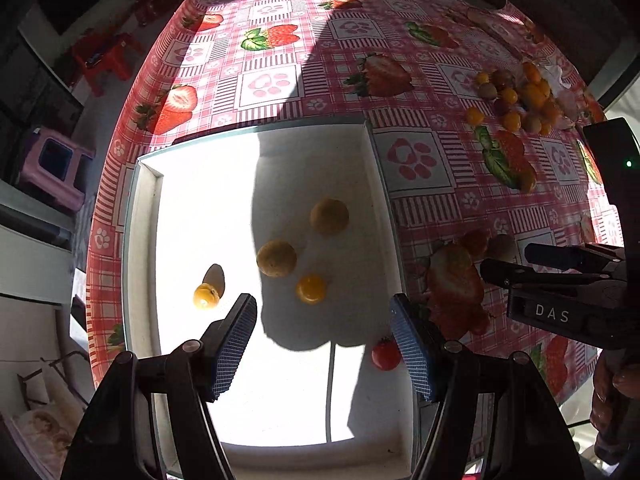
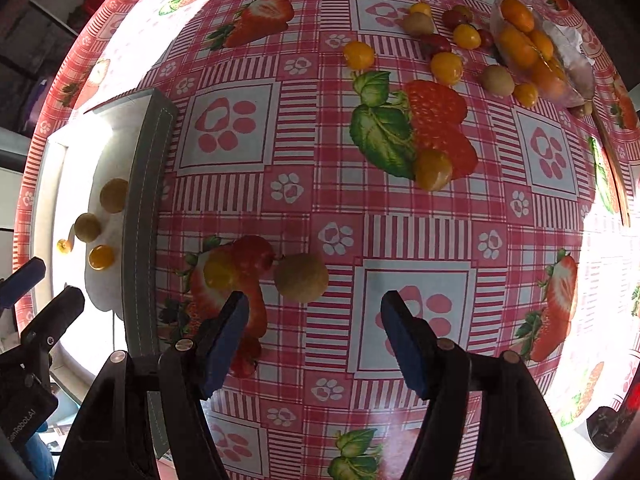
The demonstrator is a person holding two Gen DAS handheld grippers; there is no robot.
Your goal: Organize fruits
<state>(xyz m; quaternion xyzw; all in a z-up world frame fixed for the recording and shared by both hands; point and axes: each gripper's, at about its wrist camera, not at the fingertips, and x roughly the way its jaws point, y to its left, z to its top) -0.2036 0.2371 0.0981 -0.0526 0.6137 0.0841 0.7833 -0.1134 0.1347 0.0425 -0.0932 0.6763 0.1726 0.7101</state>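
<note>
A white box (image 1: pixel 376 184) lies on the strawberry tablecloth and holds two tan round fruits (image 1: pixel 329 216), two small orange fruits (image 1: pixel 311 289) and a red tomato (image 1: pixel 385 355). My left gripper (image 1: pixel 323 344) is open and empty above the box. My right gripper (image 2: pixel 314 340) is open and empty, low over the cloth; it also shows in the left wrist view (image 1: pixel 520 264). A tan round fruit (image 2: pixel 301 278) lies just beyond its fingers, with a yellow fruit (image 2: pixel 219 273) and a red one (image 2: pixel 253 254) to its left. A heap of small fruits (image 2: pixel 460 40) lies far right.
The box's grey side wall (image 2: pixel 140 216) stands left of my right gripper. A clear bag with orange fruits (image 2: pixel 532 52) lies at the far right. One yellow-green fruit (image 2: pixel 433 169) sits alone mid-table. The table edge (image 1: pixel 120 128) drops off at left, stools beyond.
</note>
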